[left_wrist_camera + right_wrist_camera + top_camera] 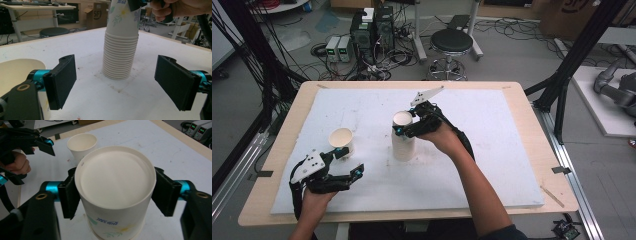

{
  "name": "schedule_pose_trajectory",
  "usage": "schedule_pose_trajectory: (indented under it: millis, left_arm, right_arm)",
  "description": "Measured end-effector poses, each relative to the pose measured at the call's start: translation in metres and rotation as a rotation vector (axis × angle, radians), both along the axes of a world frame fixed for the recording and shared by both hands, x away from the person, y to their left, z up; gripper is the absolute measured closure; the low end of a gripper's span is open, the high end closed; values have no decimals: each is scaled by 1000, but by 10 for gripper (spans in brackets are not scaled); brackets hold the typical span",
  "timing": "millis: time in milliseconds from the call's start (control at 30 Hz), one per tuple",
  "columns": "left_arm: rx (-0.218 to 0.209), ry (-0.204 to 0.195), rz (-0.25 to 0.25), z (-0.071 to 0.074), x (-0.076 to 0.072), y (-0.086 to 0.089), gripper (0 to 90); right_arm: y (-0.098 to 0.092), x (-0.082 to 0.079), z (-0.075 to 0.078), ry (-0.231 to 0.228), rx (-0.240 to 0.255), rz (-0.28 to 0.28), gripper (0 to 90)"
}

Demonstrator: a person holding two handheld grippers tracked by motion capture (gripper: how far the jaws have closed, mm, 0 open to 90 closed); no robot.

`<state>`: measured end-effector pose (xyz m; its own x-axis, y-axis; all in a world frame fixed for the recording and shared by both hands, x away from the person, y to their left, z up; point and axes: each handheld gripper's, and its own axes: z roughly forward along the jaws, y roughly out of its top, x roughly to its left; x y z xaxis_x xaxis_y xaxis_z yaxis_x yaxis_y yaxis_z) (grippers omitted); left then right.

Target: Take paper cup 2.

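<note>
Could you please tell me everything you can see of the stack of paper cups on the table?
The stack of paper cups stands upright near the middle of the white table cover. Many nested rims ring its lower part. The top cup is white inside, with blue lettering and flower prints outside. The right gripper clamps that top cup, one pad on each side just below its rim.

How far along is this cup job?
One single cup already stands apart by the open left gripper. The right gripper is clamped on the top cup of the stack. Many nested cups look left to separate.
</note>
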<state>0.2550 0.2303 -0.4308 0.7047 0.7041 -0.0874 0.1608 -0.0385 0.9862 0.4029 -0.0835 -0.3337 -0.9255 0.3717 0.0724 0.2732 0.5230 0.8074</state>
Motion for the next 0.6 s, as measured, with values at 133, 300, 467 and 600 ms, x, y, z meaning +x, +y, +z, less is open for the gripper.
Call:
schedule_pose_trajectory:
  millis: [133,300,467,600]
  left_arm:
    - [4,2,-1,0,0,0,176]
    - [6,7,-3,-1,0,0,177]
    - [2,8,-5,-1,0,-1,177]
    - [5,8,-9,-1,0,-2,177]
  right_arm:
    - [0,0,0,-13,-4,7,328]
    - [0,-1,2,-19,8,4,330]
    - [-4,-1,6,-12,26,-2,333]
    - [-5,-1,15,-19,45,0,338]
